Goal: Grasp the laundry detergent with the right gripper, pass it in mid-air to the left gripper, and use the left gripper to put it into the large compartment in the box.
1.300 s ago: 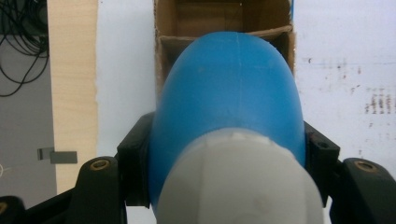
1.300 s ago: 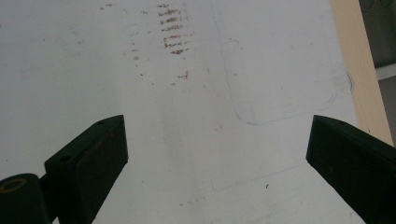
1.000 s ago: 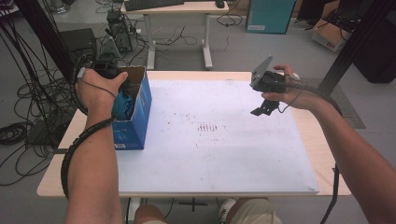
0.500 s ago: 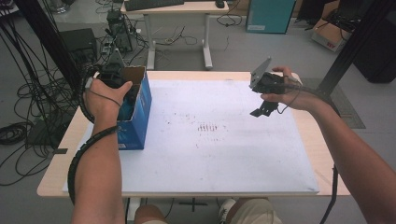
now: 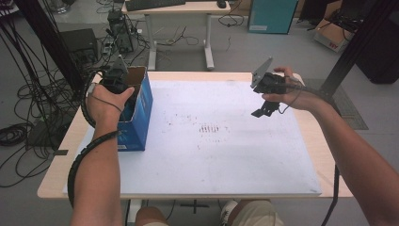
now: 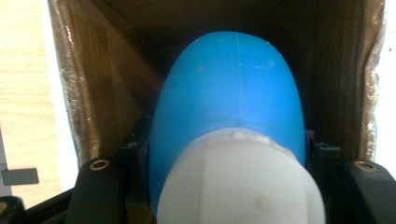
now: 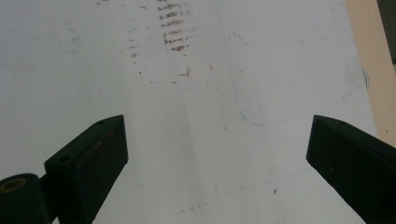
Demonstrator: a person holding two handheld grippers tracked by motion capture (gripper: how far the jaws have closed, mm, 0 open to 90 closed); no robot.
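A blue bottle (image 6: 229, 88) with a white cap (image 6: 240, 182) hangs nose-down inside an open cardboard box (image 6: 107, 70), and my left gripper (image 6: 228, 144) is shut on its sides. In the high view the box (image 5: 141, 113) is blue outside and stands at the table's left edge. The left gripper (image 5: 117, 82) reaches into the box's open top, so its jaws are hidden there. My right gripper (image 5: 264, 110) hovers over the right part of the white sheet (image 5: 211, 150). Its jaws stand wide open with nothing between them (image 7: 217, 123).
The white sheet (image 7: 187, 140) covers most of the wooden table (image 5: 51, 179) and bears brown smudges (image 5: 209, 128) and faint pen outlines (image 7: 261, 122). A second desk (image 5: 179, 7), cables and boxes stand on the floor beyond the far edge.
My left hand has sunk, taking the gripper and the bottle deeper into the box. The right hand has stayed where it was.
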